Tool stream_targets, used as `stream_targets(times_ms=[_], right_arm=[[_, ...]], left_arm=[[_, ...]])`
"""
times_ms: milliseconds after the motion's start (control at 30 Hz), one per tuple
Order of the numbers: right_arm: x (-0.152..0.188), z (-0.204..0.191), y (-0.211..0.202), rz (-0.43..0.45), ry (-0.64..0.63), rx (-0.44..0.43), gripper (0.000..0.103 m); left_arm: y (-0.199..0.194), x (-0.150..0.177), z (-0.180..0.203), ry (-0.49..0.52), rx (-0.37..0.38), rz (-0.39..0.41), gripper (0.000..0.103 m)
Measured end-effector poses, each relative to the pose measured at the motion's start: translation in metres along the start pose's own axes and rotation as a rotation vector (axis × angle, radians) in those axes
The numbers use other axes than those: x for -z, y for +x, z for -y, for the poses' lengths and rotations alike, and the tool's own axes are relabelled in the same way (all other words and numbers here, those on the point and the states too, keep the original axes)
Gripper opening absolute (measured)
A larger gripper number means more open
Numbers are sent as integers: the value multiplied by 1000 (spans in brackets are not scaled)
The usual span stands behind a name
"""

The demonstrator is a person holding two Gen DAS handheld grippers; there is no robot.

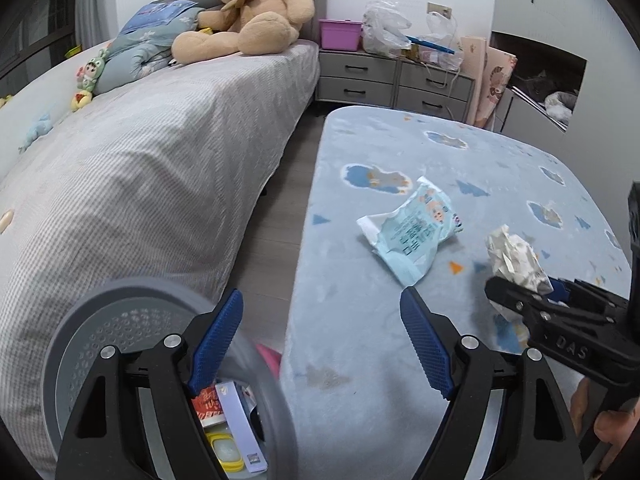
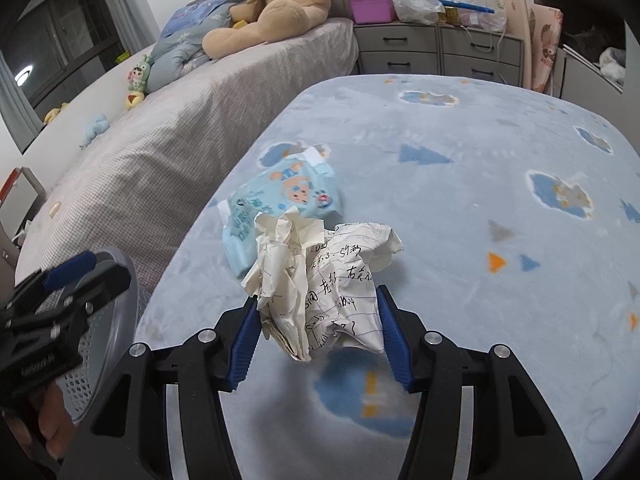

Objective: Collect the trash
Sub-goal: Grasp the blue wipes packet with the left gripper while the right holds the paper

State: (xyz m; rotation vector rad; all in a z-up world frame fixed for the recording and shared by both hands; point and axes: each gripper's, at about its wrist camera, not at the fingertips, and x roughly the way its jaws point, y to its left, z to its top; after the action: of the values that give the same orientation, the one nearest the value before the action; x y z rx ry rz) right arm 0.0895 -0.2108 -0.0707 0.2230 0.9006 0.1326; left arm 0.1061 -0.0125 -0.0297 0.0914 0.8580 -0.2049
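While the left claw [image 1: 322, 340] gapes, the right claw [image 2: 316, 334] clamps crumpled paper [image 2: 324, 284].

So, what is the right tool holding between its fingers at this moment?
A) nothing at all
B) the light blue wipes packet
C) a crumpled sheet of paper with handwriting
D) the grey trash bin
C: in the right wrist view the right tool is shut on the crumpled paper, lifted above the blue rug, while the wipes packet lies on the rug behind it.
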Motion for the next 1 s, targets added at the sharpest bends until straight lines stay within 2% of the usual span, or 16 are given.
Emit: stream_targets(times_ms=[233,500,1000], right_arm=[[16,36,-25,11,76,41,54],[20,59,-44,40,139,50,54],[21,70,-42,43,169,26,54]], left_arm=[[9,-27,28,126,56,12,82],[35,-50,58,258,112,-31,84],[96,-66,80,364,172,-144,84]])
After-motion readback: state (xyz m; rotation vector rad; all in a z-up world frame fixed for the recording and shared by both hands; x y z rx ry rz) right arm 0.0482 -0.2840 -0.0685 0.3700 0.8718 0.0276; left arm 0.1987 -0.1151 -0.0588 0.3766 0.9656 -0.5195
